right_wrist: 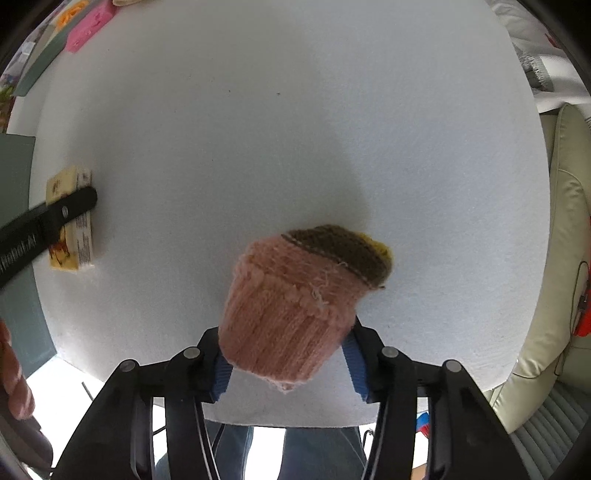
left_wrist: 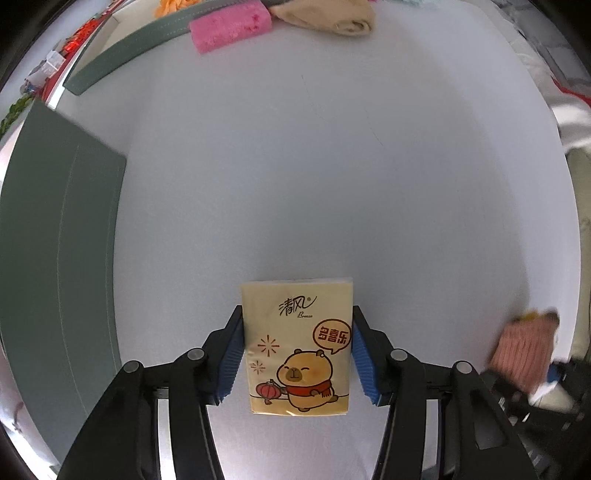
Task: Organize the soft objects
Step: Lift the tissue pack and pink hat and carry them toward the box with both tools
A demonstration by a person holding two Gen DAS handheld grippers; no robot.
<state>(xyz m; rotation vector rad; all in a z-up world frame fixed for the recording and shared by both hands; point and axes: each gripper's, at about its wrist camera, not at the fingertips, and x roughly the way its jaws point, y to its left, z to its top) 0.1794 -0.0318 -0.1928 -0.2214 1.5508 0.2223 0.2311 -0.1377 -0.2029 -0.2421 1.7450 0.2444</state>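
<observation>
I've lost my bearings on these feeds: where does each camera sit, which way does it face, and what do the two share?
Left wrist: on the left gripper, looking down at the white table; its blue pads clamp a tissue pack.
Right wrist: on the right gripper, looking down; pads grip a pink knitted pot; jeans legs below the table edge.
Shared: tissue pack, knitted pot, pink towel.

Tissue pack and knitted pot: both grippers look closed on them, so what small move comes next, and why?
Probably lift both straight up. The left gripper pads press the tissue pack sides, and the right gripper clamps the knitted pot; both rest on the table.
</observation>
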